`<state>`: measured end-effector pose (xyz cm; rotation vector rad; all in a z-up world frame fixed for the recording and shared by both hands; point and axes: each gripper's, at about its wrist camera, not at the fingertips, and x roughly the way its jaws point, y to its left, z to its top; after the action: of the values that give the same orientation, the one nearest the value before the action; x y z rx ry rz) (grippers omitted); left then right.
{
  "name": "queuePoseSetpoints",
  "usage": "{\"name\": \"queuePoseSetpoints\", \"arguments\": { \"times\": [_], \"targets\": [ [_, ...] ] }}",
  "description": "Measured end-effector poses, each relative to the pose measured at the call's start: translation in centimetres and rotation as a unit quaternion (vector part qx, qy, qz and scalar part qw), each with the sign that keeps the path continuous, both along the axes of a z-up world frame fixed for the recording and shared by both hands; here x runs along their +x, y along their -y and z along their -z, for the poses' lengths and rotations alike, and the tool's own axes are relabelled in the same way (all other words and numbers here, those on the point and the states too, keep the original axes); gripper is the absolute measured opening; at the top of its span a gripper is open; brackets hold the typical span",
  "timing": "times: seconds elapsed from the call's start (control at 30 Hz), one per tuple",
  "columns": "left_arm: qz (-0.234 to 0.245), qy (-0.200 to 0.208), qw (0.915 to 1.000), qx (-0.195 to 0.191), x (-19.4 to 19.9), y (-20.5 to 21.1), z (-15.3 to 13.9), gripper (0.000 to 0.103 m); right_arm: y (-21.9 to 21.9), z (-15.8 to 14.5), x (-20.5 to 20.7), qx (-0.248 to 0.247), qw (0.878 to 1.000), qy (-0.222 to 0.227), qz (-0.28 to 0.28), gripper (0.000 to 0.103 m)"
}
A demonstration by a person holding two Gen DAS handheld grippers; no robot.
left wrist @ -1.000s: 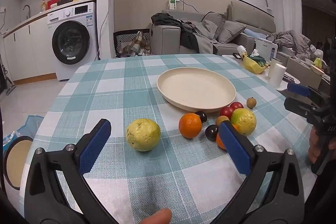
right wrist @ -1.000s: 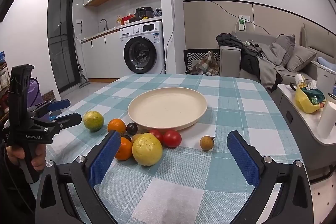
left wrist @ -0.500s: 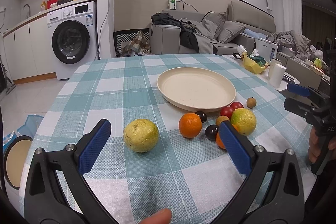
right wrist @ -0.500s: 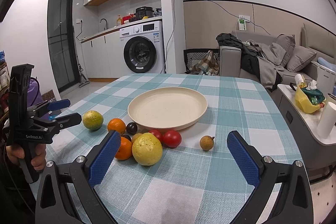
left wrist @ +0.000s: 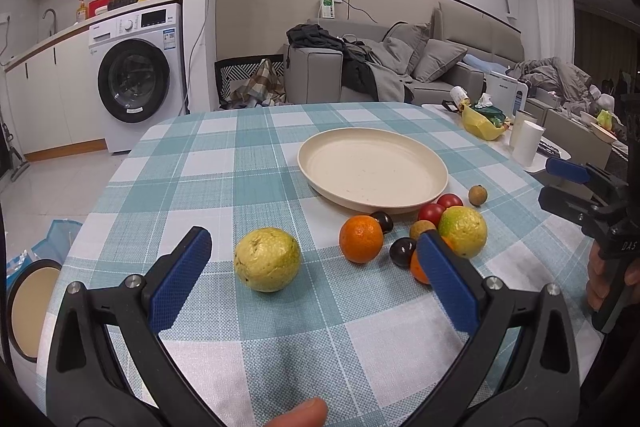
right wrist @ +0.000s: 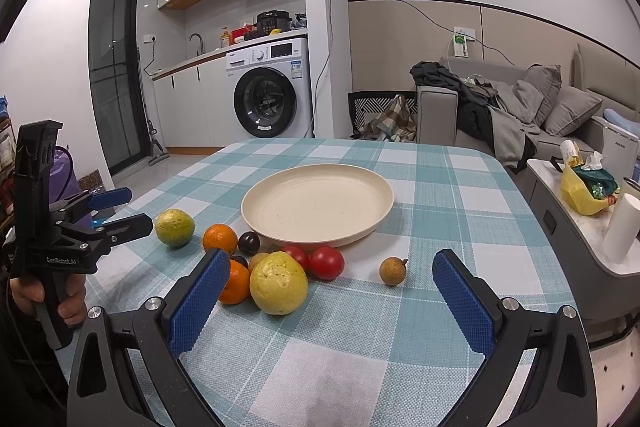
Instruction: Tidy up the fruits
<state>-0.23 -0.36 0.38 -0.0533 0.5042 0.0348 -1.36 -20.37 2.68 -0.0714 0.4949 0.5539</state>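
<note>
Left gripper (left wrist: 314,265) jaws spread wide, blue ribbed pads, nothing between them but air above the cloth; a yellow-green guava (left wrist: 267,259) with bumpy skin sits on the table just ahead, nearer the left pad. Right gripper (right wrist: 330,291) likewise spread and empty, held low over the near table edge; a second guava (right wrist: 279,283), paler yellow, lies just ahead beside its left pad. Surface: table under a woven teal-and-white checked tablecloth (right wrist: 448,187). Round cream plate (right wrist: 318,203), shallow rim, matte, bare inside, sits at mid-table. All fruit lies on the cloth at the plate's near edge, none on the plate. Count in the right wrist view: 2 guavas, 2 oranges (one (right wrist: 219,239) free, one (right wrist: 235,283) partly behind the pad), 2 smooth red tomatoes (right wrist: 326,263), 2 dark plums (right wrist: 249,242), 2 small brown longans (one (right wrist: 392,270) apart to the right, one wedged in the cluster). Room: white front-loading washing machine (right wrist: 272,93) under a counter, grey sofa (right wrist: 540,115) heaped with clothes, side table with yellow bag and paper roll (right wrist: 621,229). A hand (right wrist: 60,301) grips the left tool's handle.
</note>
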Motion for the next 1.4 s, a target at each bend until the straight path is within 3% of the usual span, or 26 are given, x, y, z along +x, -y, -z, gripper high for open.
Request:
{"name": "queuePoseSetpoints", "arguments": {
  "times": [1.4],
  "targets": [
    [-0.001,-0.003,1.0000,0.000,0.00,-0.16,0.32,0.102,0.49,0.05,0.26,-0.006,1.000,-0.006,0.007,0.103]
  ]
}}
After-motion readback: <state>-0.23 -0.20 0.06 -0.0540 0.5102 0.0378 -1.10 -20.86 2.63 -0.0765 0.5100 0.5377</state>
